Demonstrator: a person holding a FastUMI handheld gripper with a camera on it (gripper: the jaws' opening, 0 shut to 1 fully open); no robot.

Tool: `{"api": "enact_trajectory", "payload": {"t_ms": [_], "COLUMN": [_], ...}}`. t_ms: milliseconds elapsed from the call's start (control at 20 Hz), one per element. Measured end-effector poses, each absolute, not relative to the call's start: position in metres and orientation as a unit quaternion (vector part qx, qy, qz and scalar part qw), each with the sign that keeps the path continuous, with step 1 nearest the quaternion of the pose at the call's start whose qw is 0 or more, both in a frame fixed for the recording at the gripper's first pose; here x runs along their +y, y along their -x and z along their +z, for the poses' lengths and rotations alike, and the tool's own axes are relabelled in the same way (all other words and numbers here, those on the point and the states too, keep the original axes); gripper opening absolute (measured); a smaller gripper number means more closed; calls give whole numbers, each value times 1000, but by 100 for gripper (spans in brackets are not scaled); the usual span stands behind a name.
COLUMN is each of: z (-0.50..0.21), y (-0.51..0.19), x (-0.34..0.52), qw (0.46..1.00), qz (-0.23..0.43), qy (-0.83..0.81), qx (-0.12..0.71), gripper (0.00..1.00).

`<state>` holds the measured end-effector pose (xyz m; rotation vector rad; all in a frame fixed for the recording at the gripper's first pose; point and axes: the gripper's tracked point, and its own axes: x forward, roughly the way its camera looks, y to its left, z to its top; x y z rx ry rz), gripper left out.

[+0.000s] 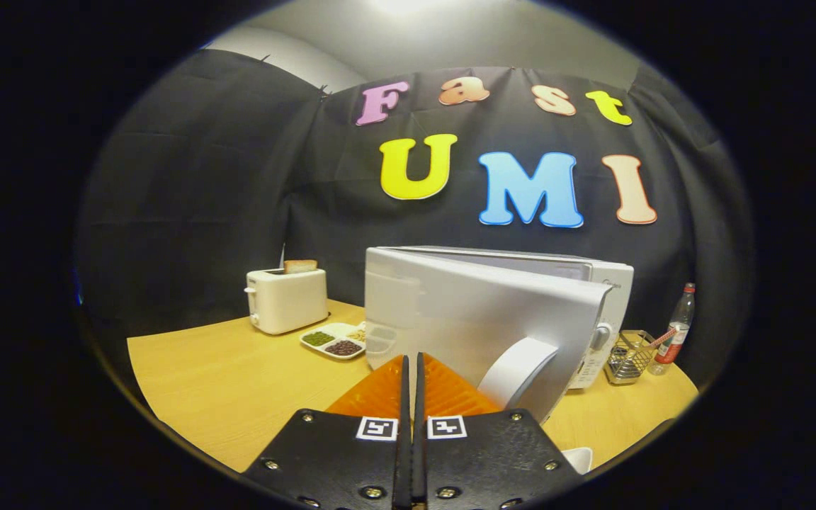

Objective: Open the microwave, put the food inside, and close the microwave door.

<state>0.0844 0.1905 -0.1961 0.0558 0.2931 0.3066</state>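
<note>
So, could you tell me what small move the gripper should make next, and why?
Probably press the closed gripper against the partly open white microwave door near its curved handle and swing it shut; the fingers sit together, empty, just before the door. Whether food is inside cannot be seen.

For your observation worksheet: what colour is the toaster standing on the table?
White, seen in the gripper view: the toaster stands left of the microwave, beyond the shut gripper.

A staged kitchen booth: a white boxy microwave (pixel 514 297), a white toaster (pixel 286 299) and a white divided dish of beans (pixel 333 340) share a light wooden tabletop (pixel 238 389) before black cloth.
</note>
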Motion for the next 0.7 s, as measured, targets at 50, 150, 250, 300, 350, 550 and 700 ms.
{"api": "enact_trajectory", "payload": {"t_ms": [50, 150, 250, 300, 350, 550, 700], "z": [-199, -208, -215, -218, -221, -231, -236], "y": [-95, -119, -139, -149, -158, -188, -211], "x": [179, 155, 132, 124, 116, 98, 92], "qw": [978, 981, 983, 984, 985, 986, 985], "qz": [138, 107, 77, 64, 52, 21, 7], "qy": [-26, -24, -26, -24, -22, -17, -24], "qx": [153, 162, 164, 163, 164, 166, 170], "gripper": [1, 1, 1, 1, 1, 1, 1]}}
